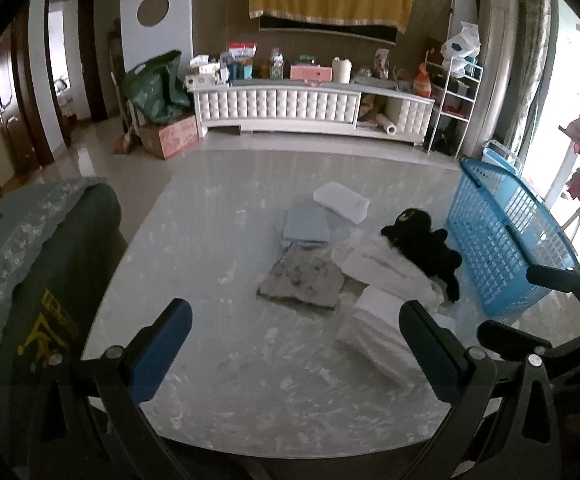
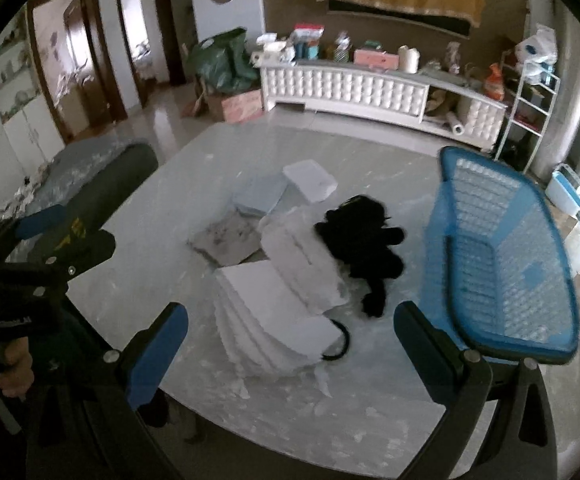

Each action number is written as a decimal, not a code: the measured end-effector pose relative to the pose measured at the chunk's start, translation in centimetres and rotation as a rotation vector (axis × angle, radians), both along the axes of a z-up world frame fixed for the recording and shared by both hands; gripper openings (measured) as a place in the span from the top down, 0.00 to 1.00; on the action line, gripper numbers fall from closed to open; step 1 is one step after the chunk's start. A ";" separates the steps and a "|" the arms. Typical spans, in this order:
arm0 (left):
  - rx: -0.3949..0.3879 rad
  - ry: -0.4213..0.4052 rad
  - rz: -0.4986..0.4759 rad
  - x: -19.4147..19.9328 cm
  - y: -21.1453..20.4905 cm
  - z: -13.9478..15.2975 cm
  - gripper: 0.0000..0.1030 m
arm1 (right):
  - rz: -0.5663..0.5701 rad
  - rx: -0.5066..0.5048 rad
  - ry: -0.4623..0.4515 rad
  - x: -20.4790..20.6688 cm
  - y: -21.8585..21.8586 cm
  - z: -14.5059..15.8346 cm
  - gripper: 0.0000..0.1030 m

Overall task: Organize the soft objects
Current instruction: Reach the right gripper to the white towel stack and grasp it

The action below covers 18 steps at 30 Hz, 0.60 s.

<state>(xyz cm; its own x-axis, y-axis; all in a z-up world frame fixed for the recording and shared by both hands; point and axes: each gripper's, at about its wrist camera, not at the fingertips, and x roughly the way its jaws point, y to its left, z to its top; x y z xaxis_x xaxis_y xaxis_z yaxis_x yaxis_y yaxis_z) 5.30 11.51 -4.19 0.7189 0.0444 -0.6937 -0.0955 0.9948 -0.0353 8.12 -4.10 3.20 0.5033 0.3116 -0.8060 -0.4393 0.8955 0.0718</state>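
Both grippers, left (image 1: 296, 350) and right (image 2: 290, 350), gape wide and empty over the marble table's (image 1: 218, 240) near edge; black plush toy (image 2: 364, 240) rests against folded white towels (image 2: 278, 312), beside the blue mesh plastic basket (image 2: 502, 256).

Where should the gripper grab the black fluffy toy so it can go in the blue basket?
Probably the black plush toy is best pinched at its rounded upper body, coming down from above. It lies partly on the white folded cloths, so a low side approach could snag them. The open right gripper is nearest, with the blue basket beside it.
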 end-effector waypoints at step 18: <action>-0.067 0.132 0.007 3.1 4.6 -5.7 0.00 | 0.140 -0.101 0.180 3.5 6.5 -6.7 0.00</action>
<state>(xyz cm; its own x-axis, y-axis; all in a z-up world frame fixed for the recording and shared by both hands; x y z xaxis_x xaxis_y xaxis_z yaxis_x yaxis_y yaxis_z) 8.36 16.09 -9.92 0.6211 -0.0005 -0.7837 -0.1105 0.9900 -0.0882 11.66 2.41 -3.54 0.3066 0.2815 -0.9092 -0.5475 0.8336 0.0735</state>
